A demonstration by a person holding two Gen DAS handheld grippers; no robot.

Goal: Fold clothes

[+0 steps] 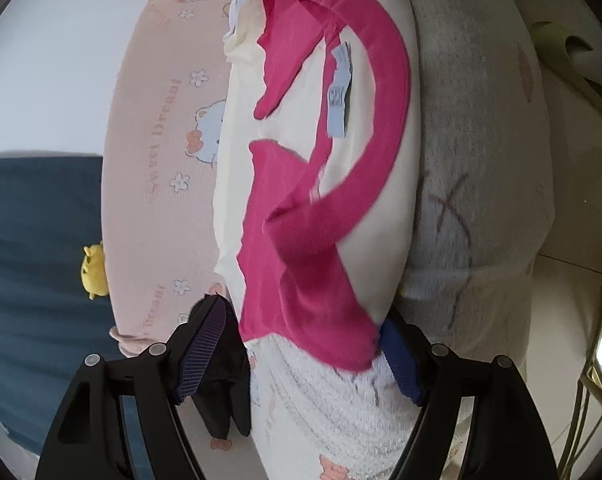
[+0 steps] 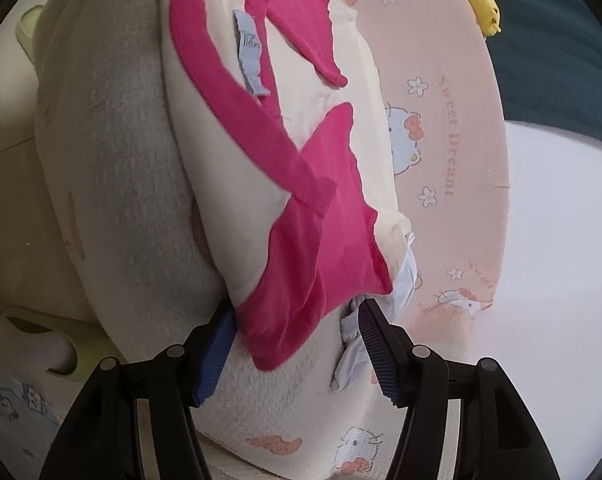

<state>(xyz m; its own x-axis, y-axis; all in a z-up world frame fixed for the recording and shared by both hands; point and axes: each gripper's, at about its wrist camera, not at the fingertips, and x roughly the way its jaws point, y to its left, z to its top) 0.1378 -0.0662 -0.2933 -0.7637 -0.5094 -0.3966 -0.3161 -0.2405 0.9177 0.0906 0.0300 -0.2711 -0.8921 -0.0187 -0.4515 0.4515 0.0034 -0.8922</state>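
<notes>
The shirt, cream with pink trim and a blue label, lies spread on a fluffy towel over a pink printed sheet. In the left view it fills the centre, running from 12 o'clock down to 6. The left tool stands released, its pads either side of the pink sleeve end at 6 o'clock without pinching it; a dark cloth sits by its 9 o'clock finger. The right tool is likewise released, straddling the other pink sleeve end, with a white cloth at 3 o'clock. A yellow toy sits at 1 o'clock.
</notes>
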